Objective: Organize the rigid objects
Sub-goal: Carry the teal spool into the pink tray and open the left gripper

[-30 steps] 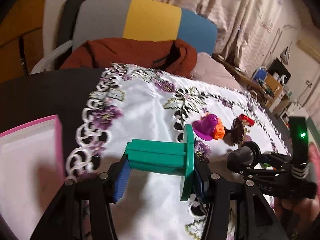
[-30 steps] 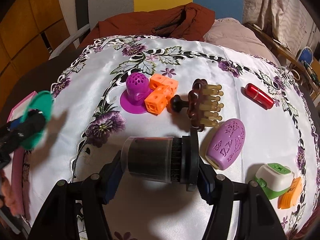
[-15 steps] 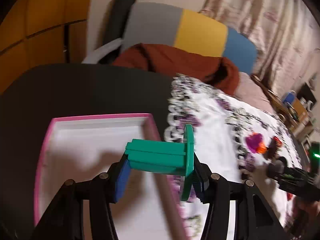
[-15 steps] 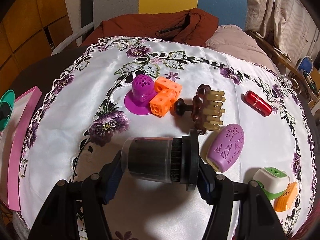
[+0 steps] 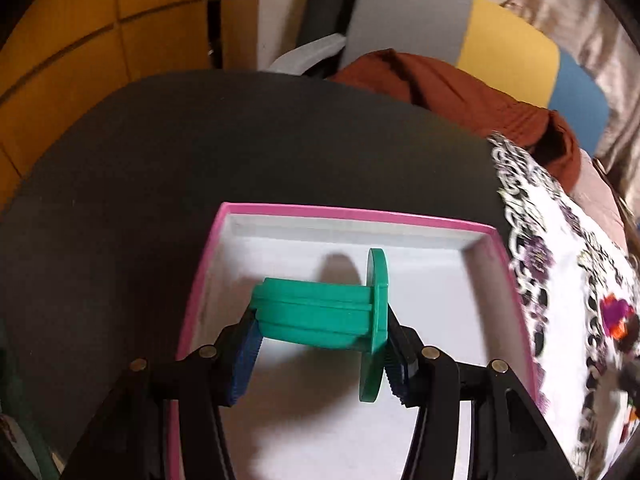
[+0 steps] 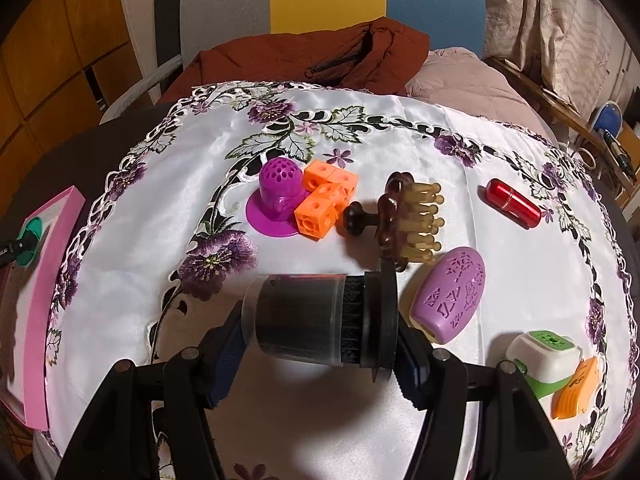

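My left gripper [image 5: 320, 350] is shut on a green plastic piece [image 5: 320, 314], a ribbed bar with a round disc at its right end. It hangs over the white inside of a pink-rimmed tray [image 5: 352, 214]. My right gripper [image 6: 318, 354] is shut on a black cylinder with a clear cap [image 6: 316, 316], held sideways above the white flowered cloth [image 6: 400, 128]. In the right wrist view the tray [image 6: 60, 256] shows at the far left, with the green piece [image 6: 30, 236] over it.
On the cloth lie a purple perforated cap [image 6: 278, 202], orange cubes [image 6: 326, 202], a brown massage brush [image 6: 408, 218], a red tube [image 6: 512, 202], a lilac oval [image 6: 450, 294], a green-white box [image 6: 544, 356] and an orange clip [image 6: 576, 390]. A chair with a rust jacket [image 6: 312, 56] stands behind the table.
My left gripper has swung left off the cloth with the green piece and now hangs lower, over the pink tray. The right gripper and its cylinder have not moved.
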